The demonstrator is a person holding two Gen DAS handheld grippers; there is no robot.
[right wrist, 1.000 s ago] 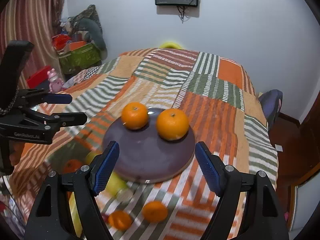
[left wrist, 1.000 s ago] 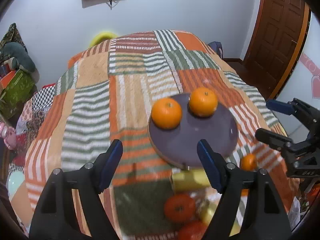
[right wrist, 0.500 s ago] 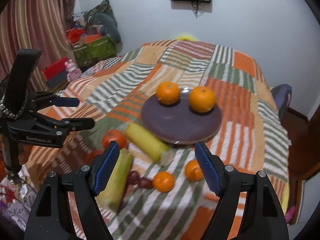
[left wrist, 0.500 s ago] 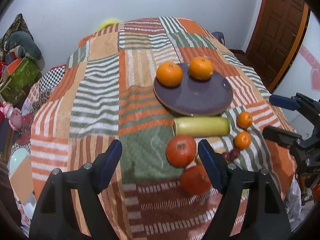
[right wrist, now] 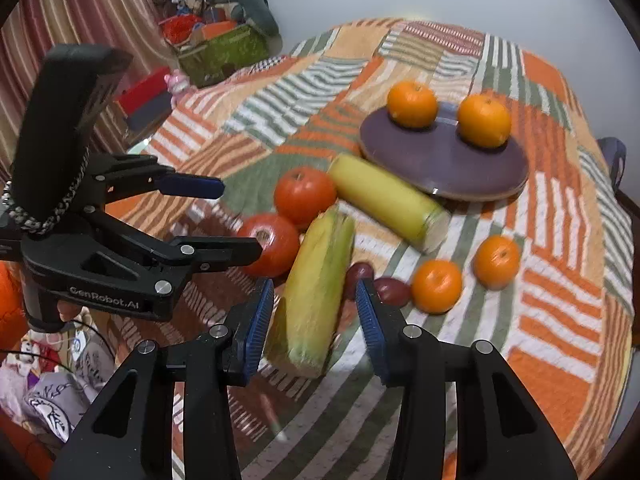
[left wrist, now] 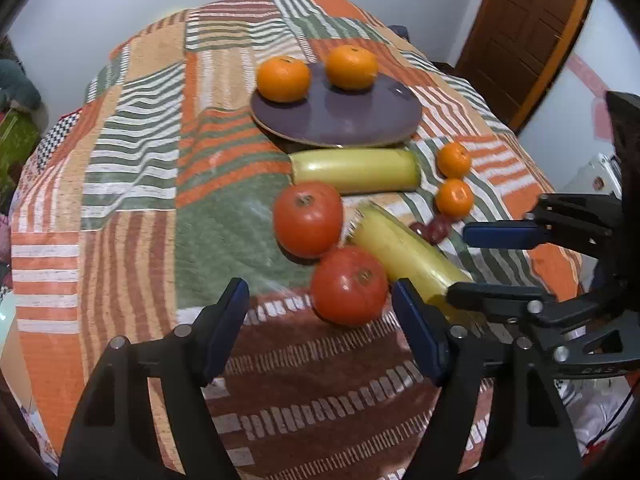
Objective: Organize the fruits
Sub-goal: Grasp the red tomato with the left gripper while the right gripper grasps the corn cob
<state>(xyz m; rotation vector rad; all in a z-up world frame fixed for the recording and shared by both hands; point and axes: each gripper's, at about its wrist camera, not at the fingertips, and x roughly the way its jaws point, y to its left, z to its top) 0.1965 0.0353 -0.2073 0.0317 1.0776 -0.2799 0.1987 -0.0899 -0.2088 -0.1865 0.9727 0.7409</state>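
Observation:
A purple plate holds two oranges. In front of it lie two yellow corn cobs, two red tomatoes, two small oranges and dark red grapes. My left gripper is open, just short of the near tomato. My right gripper is open, its jaws on either side of the near corn cob, apart from it.
Everything lies on a striped patchwork cloth over a round table. A wooden door stands at the right. A green box with clutter and a curtain are at the left of the right wrist view.
Both grippers pulled back and down from the plate toward the near fruits. The right gripper's jaws narrowed and now straddle the near corn cob. The left now faces the near tomato.

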